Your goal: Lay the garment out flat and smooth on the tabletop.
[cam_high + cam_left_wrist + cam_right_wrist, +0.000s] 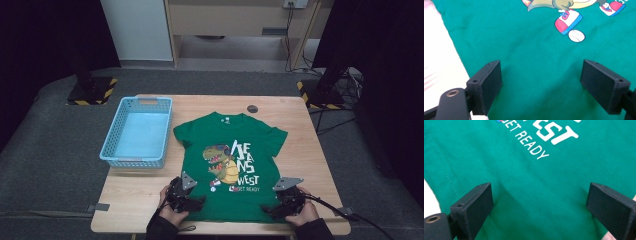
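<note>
Two grippers: both sit at the near hem of one green T-shirt (231,165), one at each bottom corner, which reads as a paired start to a fold or lift.
Garment: the green T-shirt lies flat and face up on the wooden table (305,165), collar pointing away from the person, dinosaur print (220,162) and white lettering uppermost; spread this way, both hem corners are open to reach.
Left gripper (196,202): jaws stand wide, nothing pinched. In the left gripper view the green cloth lies under the gap and the left jaw is near the shirt's side edge, where bare table shows.
Right gripper (267,210): jaws spread wide as well, with no cloth between the pads. In the right gripper view a stitched seam runs up the shirt beyond the left jaw, and the words "GET READY" (531,145) lie ahead.
Hands: one hand behind each tool at the table's near edge, set apart to about the shirt's width, probably so both corners can be taken together.
Blue basket (108,150): stands empty just beside the shirt's left sleeve, likely the place meant for the folded garment.
Dark round disc (252,108): rests on the table beyond the collar, apart from the shirt.
Stage, as judged: approach done, grip not yet made.
</note>
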### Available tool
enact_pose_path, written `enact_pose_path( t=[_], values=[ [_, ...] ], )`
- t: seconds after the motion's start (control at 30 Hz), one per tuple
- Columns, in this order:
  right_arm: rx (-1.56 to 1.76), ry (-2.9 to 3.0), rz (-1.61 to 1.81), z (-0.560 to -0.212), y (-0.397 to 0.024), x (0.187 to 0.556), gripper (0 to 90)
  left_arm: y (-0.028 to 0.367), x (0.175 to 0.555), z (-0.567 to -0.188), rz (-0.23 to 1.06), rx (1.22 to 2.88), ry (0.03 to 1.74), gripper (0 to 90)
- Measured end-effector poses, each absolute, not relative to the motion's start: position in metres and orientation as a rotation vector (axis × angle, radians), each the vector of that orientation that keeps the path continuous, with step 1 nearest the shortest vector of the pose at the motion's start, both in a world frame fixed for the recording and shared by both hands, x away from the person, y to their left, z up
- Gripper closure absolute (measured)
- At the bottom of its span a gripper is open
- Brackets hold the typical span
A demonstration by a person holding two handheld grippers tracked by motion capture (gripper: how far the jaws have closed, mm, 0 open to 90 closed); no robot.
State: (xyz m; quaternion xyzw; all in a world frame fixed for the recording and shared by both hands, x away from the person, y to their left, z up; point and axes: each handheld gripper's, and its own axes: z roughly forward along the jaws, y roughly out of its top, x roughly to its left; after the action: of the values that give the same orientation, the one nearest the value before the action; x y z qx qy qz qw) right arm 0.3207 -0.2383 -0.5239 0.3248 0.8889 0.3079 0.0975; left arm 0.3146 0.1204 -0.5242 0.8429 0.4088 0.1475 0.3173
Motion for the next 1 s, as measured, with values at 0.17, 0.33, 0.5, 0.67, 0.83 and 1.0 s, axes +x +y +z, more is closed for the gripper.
enact_pose_path(
  t=[0.17,0.33,0.5,0.67,0.83,1.0],
  values=[
    [1.011,2.545,0.982,-0.523,-0.237,0.322,6.3,0.108,0.308,-0.520,0.365,2.186,1.010,18.5],
    [1.044,2.521,0.944,-0.530,-0.234,0.324,4.3,0.094,0.303,-0.525,0.408,2.231,0.959,18.2],
    [1.040,2.514,0.956,-0.531,-0.232,0.323,2.1,0.095,0.304,-0.529,0.387,2.207,0.984,16.2],
    [1.038,2.493,0.983,-0.534,-0.230,0.322,0.4,0.097,0.304,-0.530,0.392,2.197,0.979,15.4],
    [1.028,2.463,1.026,-0.537,-0.227,0.323,0.3,0.101,0.306,-0.530,0.397,2.191,0.991,15.4],
    [1.016,2.474,1.028,-0.537,-0.225,0.327,0.4,0.104,0.308,-0.530,0.394,2.193,0.993,15.4]
  ],
)
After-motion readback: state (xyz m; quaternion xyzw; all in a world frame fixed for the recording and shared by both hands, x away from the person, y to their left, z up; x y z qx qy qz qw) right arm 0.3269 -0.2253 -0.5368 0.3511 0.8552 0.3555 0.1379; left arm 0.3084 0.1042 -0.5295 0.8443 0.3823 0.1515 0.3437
